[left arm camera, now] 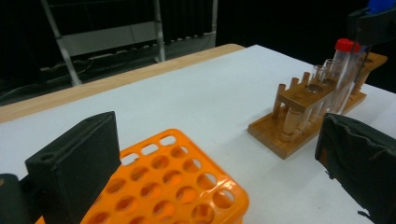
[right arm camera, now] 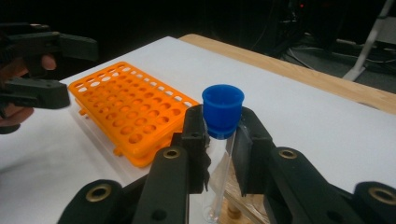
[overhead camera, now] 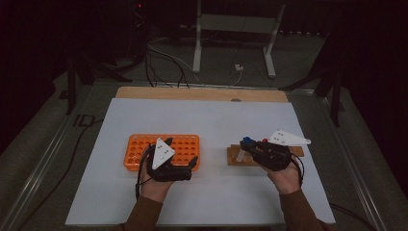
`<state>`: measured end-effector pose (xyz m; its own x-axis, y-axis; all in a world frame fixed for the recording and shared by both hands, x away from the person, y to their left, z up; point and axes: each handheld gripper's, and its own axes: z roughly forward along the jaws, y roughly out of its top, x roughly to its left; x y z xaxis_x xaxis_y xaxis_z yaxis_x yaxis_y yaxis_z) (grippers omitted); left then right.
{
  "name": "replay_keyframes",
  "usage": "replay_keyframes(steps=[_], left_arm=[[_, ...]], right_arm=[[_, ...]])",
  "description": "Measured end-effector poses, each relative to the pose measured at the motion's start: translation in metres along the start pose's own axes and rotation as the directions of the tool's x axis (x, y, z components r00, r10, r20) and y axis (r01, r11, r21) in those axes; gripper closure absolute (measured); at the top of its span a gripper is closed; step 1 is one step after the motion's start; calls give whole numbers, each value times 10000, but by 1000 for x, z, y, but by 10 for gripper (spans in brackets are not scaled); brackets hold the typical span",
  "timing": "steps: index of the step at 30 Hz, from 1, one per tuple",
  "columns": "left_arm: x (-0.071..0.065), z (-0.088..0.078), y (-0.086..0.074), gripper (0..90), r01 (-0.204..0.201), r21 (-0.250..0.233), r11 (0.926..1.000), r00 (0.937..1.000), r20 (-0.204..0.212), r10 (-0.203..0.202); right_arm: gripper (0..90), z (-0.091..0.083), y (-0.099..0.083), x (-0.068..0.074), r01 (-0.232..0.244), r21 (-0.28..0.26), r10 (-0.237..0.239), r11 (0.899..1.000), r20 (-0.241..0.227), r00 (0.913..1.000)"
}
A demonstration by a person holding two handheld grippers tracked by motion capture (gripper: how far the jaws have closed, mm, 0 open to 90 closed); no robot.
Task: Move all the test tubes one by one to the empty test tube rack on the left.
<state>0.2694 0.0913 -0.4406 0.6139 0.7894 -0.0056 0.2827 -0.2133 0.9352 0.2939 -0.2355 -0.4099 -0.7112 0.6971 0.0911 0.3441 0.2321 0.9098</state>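
- Step in hand, by the look of it: moving blue-capped tube from wooden rack toward orange rack.
- Right gripper pinching tube just under blue cap; tube upright, lower end above wooden rack at 3 o'clock of table.
- Left gripper with jaws spread, nothing between; hovering at near right corner of orange rack, 9 o'clock side.
- Next move probably calls for carrying tube toward 9 o'clock, keeping it vertical, lining bottom tip over one open hole, lowering straight.
- Red-capped tube standing in wooden rack, with clear uncapped tubes beside; could be bumped on lift-out.
- Left gripper close to rack's 3 o'clock edge, possibly in approach path.
- Metal stand legs and cables at 12 o'clock beyond table, out of the way.
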Motion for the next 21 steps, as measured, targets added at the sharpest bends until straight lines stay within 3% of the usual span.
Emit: replay_keyframes(steps=[12,19,21], left_arm=[[-19,23,9,40,-156,370,9992,9981,599,134],[-33,37,13,77,-311,693,9971,9934,1125,231],[-37,41,14,136,-311,768,9966,9918,1261,212]], right_arm=[[765,19,8,12,112,186,-107,9998,-283,9995],[765,28,10,19,146,289,-133,9995,-449,9989],[765,31,10,22,137,299,-121,9995,-531,9985]])
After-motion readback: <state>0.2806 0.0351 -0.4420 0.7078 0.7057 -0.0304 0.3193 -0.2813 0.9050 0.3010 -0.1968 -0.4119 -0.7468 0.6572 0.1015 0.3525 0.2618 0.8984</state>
